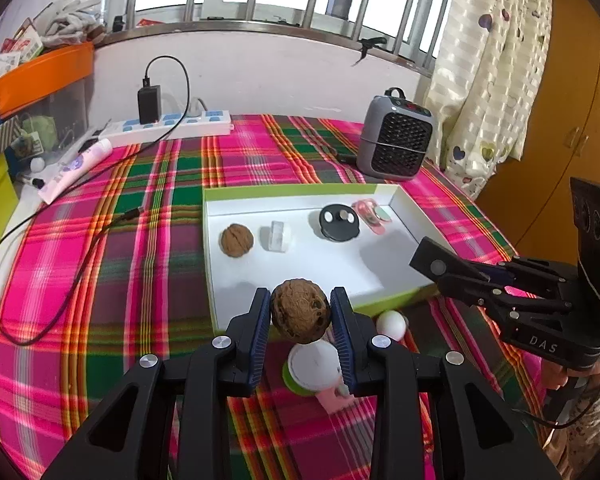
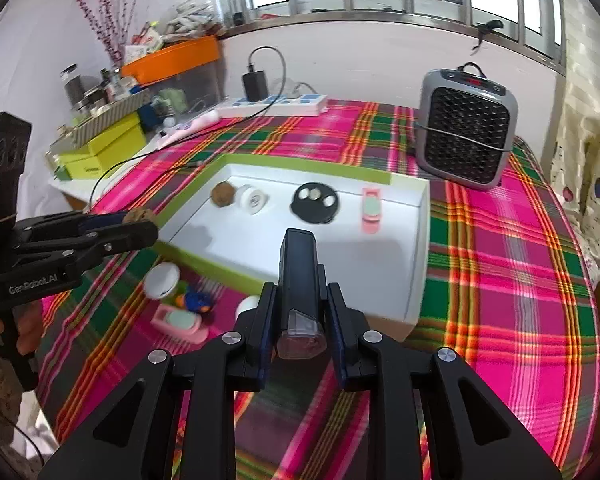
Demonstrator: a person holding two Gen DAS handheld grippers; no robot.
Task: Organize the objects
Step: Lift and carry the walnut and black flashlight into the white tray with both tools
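Left wrist view: left gripper (image 1: 301, 314) pinches a walnut (image 1: 300, 311) above the tray's (image 1: 410, 226) near edge; it should release low beside the other walnut (image 1: 237, 240). Right gripper (image 2: 299, 312) clamps a black device (image 2: 298, 264), possibly a light.

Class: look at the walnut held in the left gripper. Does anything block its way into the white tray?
Nothing visible does. The walnut in the left gripper hangs by the white tray near rim, and the floor just past it is bare.

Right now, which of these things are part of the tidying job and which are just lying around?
Job: walnut in left gripper; black light in right gripper; white tray; second walnut; black disc.
Lying about: heater; power strip; orange bin.
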